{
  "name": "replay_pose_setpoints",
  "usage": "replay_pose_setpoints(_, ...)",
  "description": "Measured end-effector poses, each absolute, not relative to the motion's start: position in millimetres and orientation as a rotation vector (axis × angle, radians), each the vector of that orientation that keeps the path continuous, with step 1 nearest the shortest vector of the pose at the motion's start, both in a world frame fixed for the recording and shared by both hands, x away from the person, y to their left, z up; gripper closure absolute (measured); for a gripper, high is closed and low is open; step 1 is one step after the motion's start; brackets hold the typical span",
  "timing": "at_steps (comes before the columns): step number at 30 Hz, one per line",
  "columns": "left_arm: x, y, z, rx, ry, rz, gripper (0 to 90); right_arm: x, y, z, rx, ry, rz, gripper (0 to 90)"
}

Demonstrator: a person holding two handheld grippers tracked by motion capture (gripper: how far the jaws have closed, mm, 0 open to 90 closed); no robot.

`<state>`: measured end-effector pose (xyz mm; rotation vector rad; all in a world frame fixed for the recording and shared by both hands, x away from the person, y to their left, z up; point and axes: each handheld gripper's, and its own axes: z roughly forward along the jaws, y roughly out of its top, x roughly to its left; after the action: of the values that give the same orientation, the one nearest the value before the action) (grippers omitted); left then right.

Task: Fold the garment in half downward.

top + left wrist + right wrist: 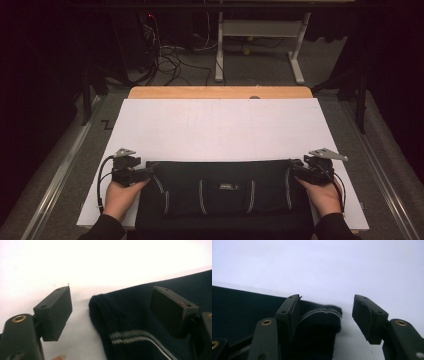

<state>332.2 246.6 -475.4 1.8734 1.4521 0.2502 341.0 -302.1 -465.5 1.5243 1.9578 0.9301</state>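
The dark garment lies flat at the near edge of the white worktop, its two far corners sitting between the spread jaws of the left tool and right tool, apparently a release, so the next move is likely a fresh grip.

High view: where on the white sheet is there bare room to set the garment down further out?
Free: the white sheet between the dark garment and the wooden table edge. Crowded: the near strip, with the garment flanked by the left gripper and right gripper.
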Motion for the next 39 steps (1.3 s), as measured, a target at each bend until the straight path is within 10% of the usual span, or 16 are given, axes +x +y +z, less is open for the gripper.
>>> replay_pose_setpoints(11,317,229,-481,1.961,1.339,0.283,67.5,330,-296,-471,1.511,2.113,1.042,76.0)
replay_pose_setpoints(22,308,231,-460,1.839,1.22,0.43,72.7,318,-290,-454,1.328,1.995,1.026,78.4)
replay_pose_setpoints(39,393,226,-449,1.841,1.313,0.461,72.7,386,-281,-438,1.242,1.944,0.922,78.6)
